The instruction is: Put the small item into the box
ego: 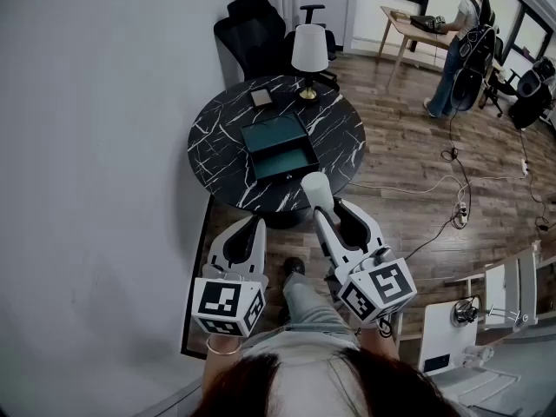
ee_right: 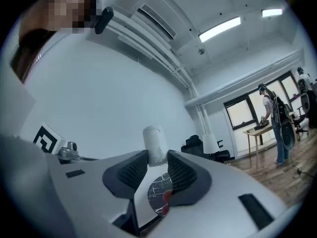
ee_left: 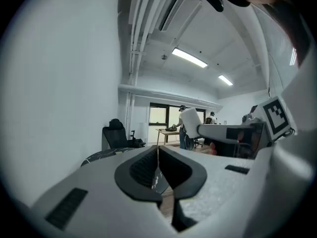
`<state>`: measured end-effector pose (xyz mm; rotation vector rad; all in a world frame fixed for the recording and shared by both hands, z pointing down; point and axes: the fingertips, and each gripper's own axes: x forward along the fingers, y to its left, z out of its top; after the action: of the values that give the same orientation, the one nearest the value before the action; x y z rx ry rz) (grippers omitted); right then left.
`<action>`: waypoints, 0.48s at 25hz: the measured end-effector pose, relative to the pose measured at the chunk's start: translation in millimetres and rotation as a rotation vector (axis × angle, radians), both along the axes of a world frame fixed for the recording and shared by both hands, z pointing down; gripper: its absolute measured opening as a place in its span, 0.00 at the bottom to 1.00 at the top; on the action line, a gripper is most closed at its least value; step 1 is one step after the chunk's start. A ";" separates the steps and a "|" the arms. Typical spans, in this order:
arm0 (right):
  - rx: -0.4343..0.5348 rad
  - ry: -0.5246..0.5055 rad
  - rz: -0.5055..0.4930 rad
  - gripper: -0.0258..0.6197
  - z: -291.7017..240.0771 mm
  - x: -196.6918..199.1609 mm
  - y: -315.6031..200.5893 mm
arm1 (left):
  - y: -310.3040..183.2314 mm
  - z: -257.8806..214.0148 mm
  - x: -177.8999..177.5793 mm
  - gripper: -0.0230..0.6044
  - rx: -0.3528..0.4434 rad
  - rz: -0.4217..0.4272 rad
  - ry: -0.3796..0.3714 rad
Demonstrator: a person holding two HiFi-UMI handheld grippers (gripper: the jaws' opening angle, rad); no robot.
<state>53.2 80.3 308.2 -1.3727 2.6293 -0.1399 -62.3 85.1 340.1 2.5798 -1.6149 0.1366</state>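
Presently the right claw (ee_right: 157, 160) grips the white cylinder (ee_right: 154, 139) by its lower end, well short of the teal box (ego: 276, 134) on the tabletop (ego: 217, 142). Slack pressure could tip it out. The left claw (ee_left: 158, 158) is closed and empty.

head view steeply down, far above table (ego: 208, 137); gripper views tilt upward, sharing table.

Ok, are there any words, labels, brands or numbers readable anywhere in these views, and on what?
No readable text in any view.
Marker cubes on the left gripper and right gripper: black-and-white square patterns only, no letters or digits.
White cylinder in the right gripper, teal box on the table: no print visible.
Small flat item by the lamp: too small to tell.
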 end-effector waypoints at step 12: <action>-0.022 -0.006 0.017 0.26 7.1 2.2 -24.0 | -25.2 1.5 -0.3 0.06 -0.002 0.013 0.005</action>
<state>55.4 56.4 315.3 -1.3984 2.6181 -0.1708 -62.6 59.9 341.6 2.5884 -1.5955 0.1327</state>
